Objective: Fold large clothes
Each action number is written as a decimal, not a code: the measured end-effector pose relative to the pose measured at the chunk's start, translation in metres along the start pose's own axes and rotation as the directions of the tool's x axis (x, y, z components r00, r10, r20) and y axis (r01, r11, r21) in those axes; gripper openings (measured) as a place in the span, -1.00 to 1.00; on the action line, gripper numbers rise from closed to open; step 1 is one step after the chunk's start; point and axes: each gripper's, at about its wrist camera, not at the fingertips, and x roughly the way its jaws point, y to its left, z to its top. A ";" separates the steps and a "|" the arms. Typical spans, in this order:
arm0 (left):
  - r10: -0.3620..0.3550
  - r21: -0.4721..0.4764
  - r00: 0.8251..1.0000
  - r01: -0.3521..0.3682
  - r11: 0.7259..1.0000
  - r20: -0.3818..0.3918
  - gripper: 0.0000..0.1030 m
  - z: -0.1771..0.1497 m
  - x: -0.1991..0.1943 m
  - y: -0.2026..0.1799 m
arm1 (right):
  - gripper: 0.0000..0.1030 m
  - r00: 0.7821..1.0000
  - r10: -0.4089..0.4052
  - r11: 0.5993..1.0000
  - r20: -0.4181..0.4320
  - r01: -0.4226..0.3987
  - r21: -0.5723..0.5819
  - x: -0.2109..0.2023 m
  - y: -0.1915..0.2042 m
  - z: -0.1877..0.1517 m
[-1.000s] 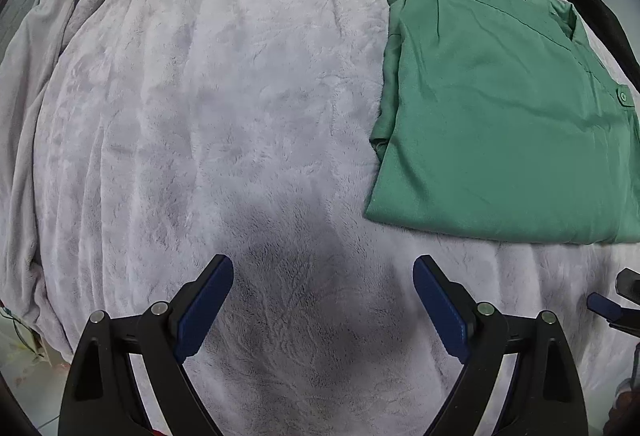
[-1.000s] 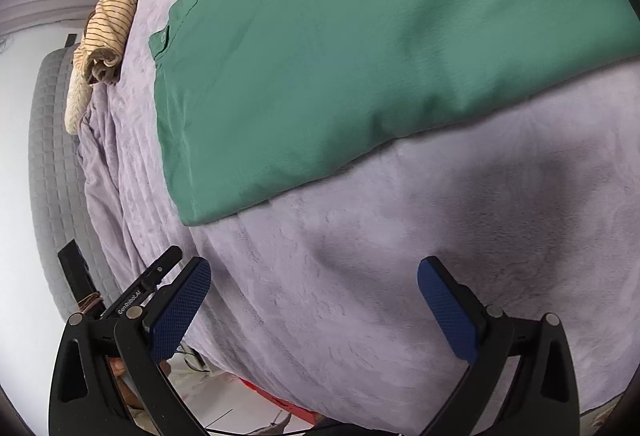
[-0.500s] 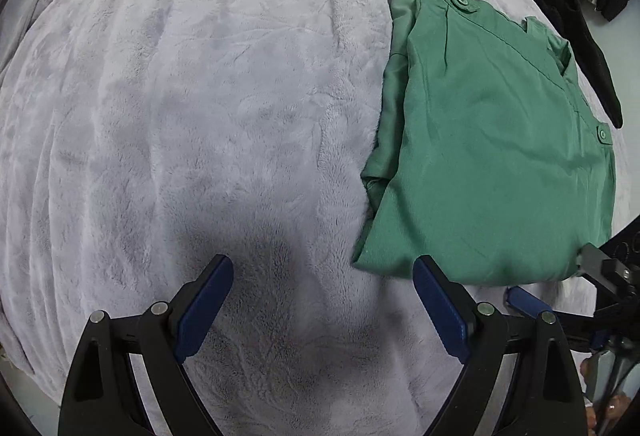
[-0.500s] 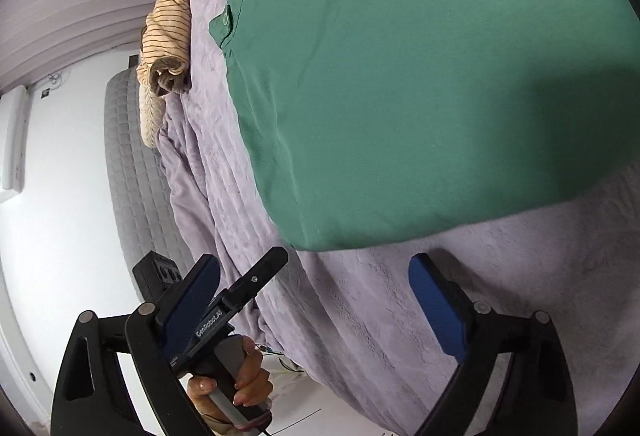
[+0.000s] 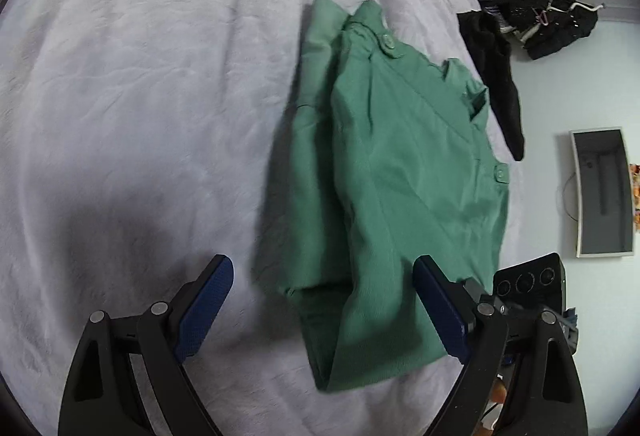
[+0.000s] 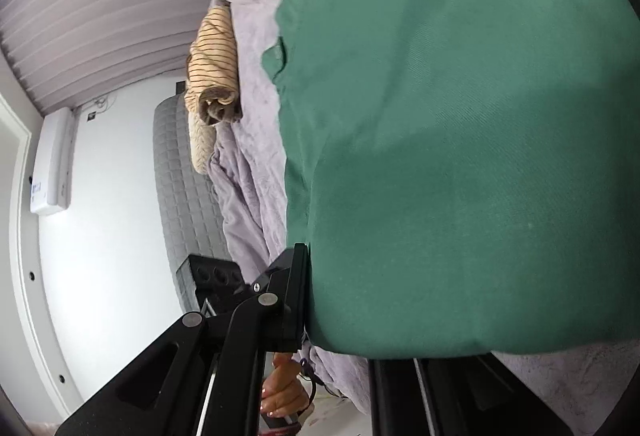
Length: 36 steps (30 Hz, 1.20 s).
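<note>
1. Lilac-grey plush blanket [image 5: 132, 84] covers the bed, wrinkled, with a dark shadow patch just ahead of the left gripper's left finger.
2. Green garment [image 5: 384, 188] lies on the blanket, folded into a long stack, ahead of the left gripper [image 5: 324, 308] and a bit to its right. Near corner reaches in between the two blue pads [image 5: 206, 300]. Buttoned tabs show at the far end and along the right edge.
3. Left gripper: jaws spread wide, nothing clamped. The right pad sits over the garment's near right edge; can't tell whether it touches.
4. Right gripper [image 6: 340, 320]: in the right wrist view green garment [image 6: 460, 156] fills most of the frame, and its folded edge drapes over the fingers. Only one black finger [image 6: 296, 296] is visible, pressed against the fabric edge; the other is hidden under the cloth. Can't tell jaw width or whether it's gripping.
5. Right gripper's body [image 5: 532, 288] shows in the left wrist view just beyond the left gripper's right finger, at the garment's near right edge.
6. Black clothes [image 5: 516, 36] with hangers lie past the garment's far right, at the bed edge.
7. Striped beige rolled cloth [image 6: 214, 72] sits on the blanket, far left of the right gripper.
8. Grey quilted mattress side [image 6: 180, 176] and a white wall unit [image 6: 52, 164] further left.
</note>
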 end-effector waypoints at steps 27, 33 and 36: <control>0.127 0.370 0.985 -0.161 0.915 0.115 -0.72 0.010 0.026 -0.175 | -0.78 0.795 -0.598 0.746 0.104 0.599 -0.292 -0.081 -0.016 0.052; 0.114 0.516 0.980 -0.184 0.836 0.165 -0.72 -0.007 0.042 -0.276 | -0.78 0.890 -0.454 0.854 0.045 0.449 -0.262 -0.098 -0.027 0.052; 0.123 0.617 0.978 -0.202 0.761 0.168 -0.72 -0.026 0.068 -0.327 | -0.78 0.933 -0.353 0.906 0.072 0.360 -0.222 -0.141 -0.029 0.052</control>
